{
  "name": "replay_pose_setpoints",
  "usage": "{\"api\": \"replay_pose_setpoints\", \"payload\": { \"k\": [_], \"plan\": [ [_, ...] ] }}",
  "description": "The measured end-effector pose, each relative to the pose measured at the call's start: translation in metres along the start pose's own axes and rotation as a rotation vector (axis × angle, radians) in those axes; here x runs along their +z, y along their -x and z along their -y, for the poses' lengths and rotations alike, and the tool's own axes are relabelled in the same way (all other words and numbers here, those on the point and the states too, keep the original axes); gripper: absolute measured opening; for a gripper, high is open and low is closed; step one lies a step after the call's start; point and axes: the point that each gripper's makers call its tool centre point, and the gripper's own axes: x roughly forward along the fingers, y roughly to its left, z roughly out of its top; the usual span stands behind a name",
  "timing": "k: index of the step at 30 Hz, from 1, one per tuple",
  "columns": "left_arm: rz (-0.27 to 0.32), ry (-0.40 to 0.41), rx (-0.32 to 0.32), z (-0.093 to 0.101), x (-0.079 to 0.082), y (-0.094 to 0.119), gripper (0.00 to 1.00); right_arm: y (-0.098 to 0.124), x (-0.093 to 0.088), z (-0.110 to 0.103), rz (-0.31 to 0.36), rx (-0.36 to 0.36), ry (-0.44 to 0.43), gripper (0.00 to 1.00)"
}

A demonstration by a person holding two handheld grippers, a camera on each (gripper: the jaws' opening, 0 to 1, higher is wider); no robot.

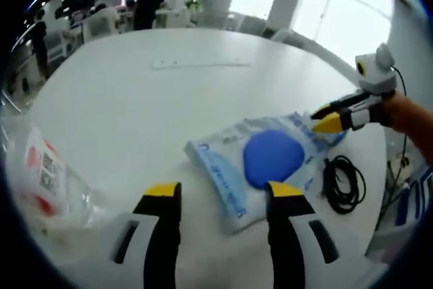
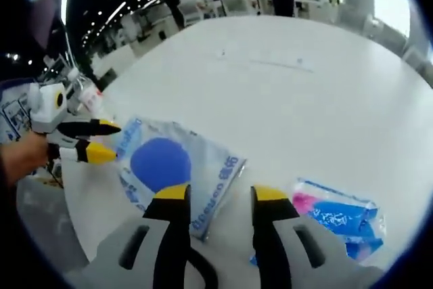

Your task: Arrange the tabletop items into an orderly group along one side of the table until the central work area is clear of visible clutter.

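Observation:
A blue and white plastic packet (image 1: 270, 160) with a round blue pad inside lies flat on the white table (image 1: 155, 106). My left gripper (image 1: 223, 191) is open, and the packet's near corner lies between its yellow-tipped jaws. My right gripper (image 1: 325, 118) comes in from the right, open, its tips at the packet's far corner. In the right gripper view the same packet (image 2: 169, 164) lies ahead. The right gripper (image 2: 222, 194) stands open over its near corner, and the left gripper (image 2: 101, 140) is at its left edge, held by a hand (image 2: 20, 153).
A clear bag with red and white labels (image 1: 40, 174) lies at the left. A coiled black cable (image 1: 345, 184) sits right of the packet. A pink and blue packet (image 2: 338, 218) lies at the right. A white strip (image 1: 199, 63) rests far across the table. People stand in the background.

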Motion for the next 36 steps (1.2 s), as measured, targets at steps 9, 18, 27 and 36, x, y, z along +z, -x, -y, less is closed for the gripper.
{"api": "replay_pose_setpoints", "payload": {
  "k": [9, 18, 27, 36],
  "plan": [
    [0.059, -0.037, -0.036, 0.006, 0.007, 0.016, 0.61, 0.014, 0.019, -0.015, 0.093, 0.008, 0.061, 0.51],
    [0.116, -0.062, -0.104, 0.024, 0.011, 0.043, 0.68, 0.036, 0.047, -0.05, 0.205, 0.04, 0.132, 0.57],
    [0.208, -0.092, -0.178, 0.045, 0.022, 0.084, 0.71, 0.065, 0.068, -0.092, 0.311, 0.067, 0.182, 0.6],
    [0.271, -0.106, -0.237, 0.056, 0.018, 0.125, 0.79, 0.091, 0.066, -0.136, 0.387, 0.109, 0.212, 0.67]
  ]
}}
